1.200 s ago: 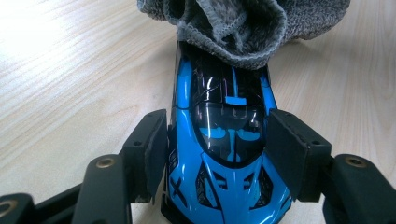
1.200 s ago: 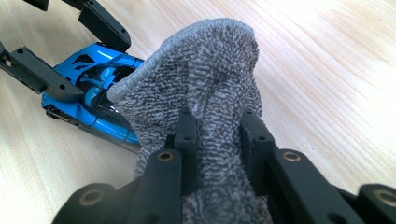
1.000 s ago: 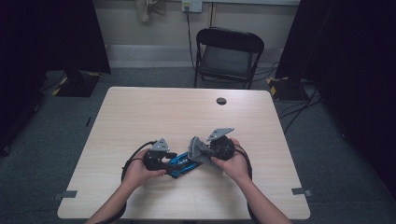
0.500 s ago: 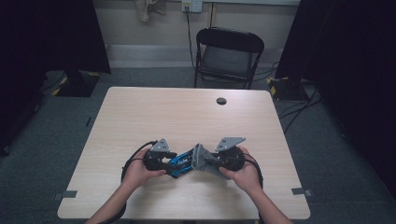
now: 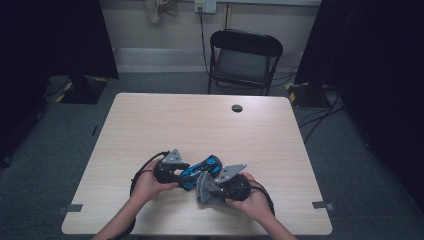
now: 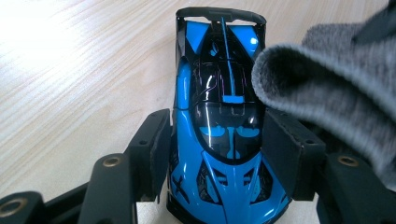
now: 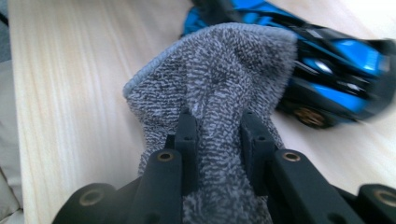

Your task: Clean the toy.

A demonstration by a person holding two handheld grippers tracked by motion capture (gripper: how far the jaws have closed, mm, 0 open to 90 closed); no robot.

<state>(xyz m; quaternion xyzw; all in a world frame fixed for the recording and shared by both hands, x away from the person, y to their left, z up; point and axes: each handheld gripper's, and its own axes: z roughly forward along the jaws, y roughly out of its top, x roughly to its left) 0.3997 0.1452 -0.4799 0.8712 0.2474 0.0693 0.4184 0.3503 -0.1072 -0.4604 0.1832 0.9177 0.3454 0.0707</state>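
— Between the left gripper's [image 6: 219, 158] jaws sits the toy car [image 6: 219, 140], squeezed on both sides. What changed?

— The right gripper [image 7: 217, 128] slid its grey cloth [image 7: 219, 79] off the car's top, down beside it. Its jaws pinch the cloth tight.

— How does the car look?

— Shiny blue and black, gold wheels. No words to read.

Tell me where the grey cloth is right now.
In the high view the grey cloth is pinched in the right gripper near the table's front edge, right beside the blue toy car held by the left gripper.
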